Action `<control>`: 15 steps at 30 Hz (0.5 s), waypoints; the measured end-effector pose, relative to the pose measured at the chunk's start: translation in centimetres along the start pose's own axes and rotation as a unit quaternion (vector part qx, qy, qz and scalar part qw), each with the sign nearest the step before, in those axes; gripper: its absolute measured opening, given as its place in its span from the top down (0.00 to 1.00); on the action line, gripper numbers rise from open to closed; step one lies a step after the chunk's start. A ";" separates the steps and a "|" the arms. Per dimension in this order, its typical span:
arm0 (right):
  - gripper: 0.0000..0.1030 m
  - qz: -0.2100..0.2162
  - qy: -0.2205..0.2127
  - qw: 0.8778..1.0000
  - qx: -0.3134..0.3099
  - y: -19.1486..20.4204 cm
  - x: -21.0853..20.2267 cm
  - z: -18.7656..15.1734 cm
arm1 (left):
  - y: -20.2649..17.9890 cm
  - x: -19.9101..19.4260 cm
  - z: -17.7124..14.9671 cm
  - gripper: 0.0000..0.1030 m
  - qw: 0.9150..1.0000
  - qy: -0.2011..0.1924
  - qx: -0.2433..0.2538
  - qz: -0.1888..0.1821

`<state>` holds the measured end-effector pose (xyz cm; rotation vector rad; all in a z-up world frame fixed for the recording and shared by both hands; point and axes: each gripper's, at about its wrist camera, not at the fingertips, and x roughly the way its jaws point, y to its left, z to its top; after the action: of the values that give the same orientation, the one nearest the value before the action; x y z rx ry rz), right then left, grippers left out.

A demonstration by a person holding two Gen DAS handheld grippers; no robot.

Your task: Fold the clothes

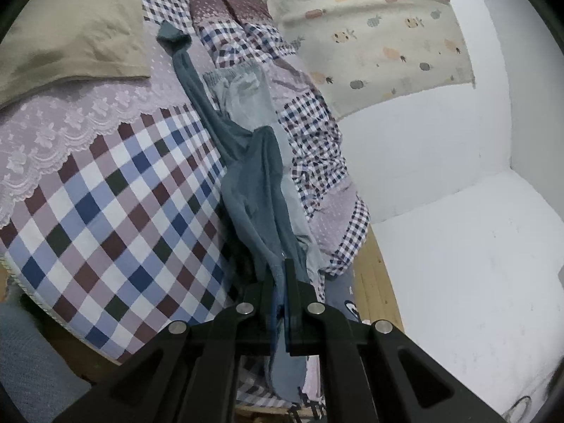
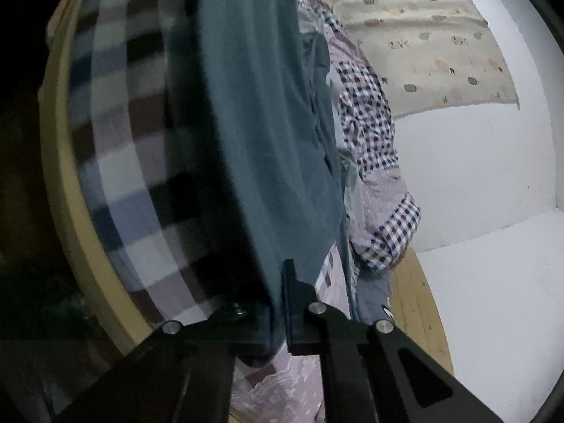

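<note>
A teal-grey garment (image 1: 253, 183) stretches in a long bunched strip across the checked bedspread (image 1: 116, 211), its far end lying by the tan pillow. My left gripper (image 1: 282, 282) is shut on the near end of it, cloth pinched between the black fingers and hanging below them. A paler grey garment (image 1: 246, 95) lies under and beside it. In the right wrist view the same teal-grey garment (image 2: 261, 134) hangs wide and close to the lens. My right gripper (image 2: 278, 282) is shut on its lower edge; the left finger is hidden behind the cloth.
A tan pillow (image 1: 70, 31) and a lace-edged cover (image 1: 53, 134) lie at the left of the bed. A crumpled small-check quilt (image 1: 310, 148) sits along the right edge. White wall (image 1: 440, 176), a pineapple-print cloth (image 1: 380, 35) and the wooden bed frame (image 2: 60, 176) surround it.
</note>
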<state>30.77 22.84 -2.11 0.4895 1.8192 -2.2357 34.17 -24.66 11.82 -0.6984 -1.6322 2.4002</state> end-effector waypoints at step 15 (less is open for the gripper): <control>1.00 0.009 -0.046 0.969 0.244 -19.5 -8.8 1.6 | -2.3 -2.2 0.6 1.00 0.997 0.008 0.061 0.042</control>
<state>31.51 25.08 19.18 0.4681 1.2029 -2.6427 35.53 -25.06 14.71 -0.7770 -1.4625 2.5210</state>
